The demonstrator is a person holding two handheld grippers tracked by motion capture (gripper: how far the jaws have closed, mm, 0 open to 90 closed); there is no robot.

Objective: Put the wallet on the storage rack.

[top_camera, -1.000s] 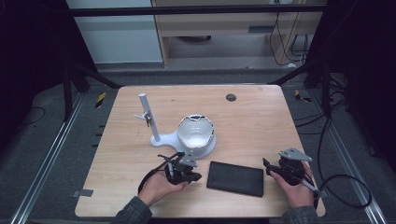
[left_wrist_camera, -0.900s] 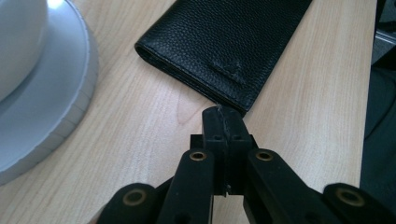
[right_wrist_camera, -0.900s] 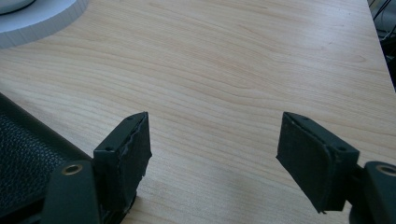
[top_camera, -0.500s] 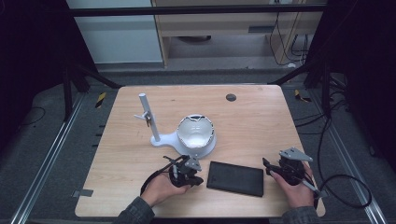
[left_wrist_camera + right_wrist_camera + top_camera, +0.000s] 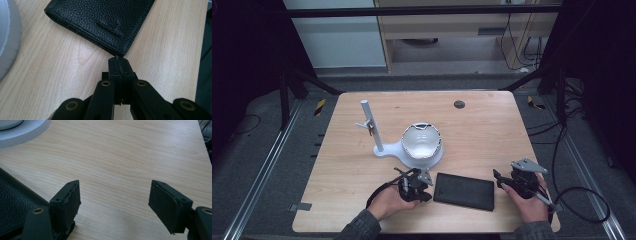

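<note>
- High view: black wallet (image 5: 464, 191) lies flat near the worktop's (image 5: 492, 130) front edge, between both tongs
- left tongs (image 5: 118, 62), jaws pressed together, tips just at the wallet's corner
- right tongs (image 5: 115, 200) gape wide, holding nothing; wallet beside one jaw

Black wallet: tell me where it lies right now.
In the high view the black wallet lies flat near the table's front edge, between the left tool and the right tool, just in front of the white stand.
</note>
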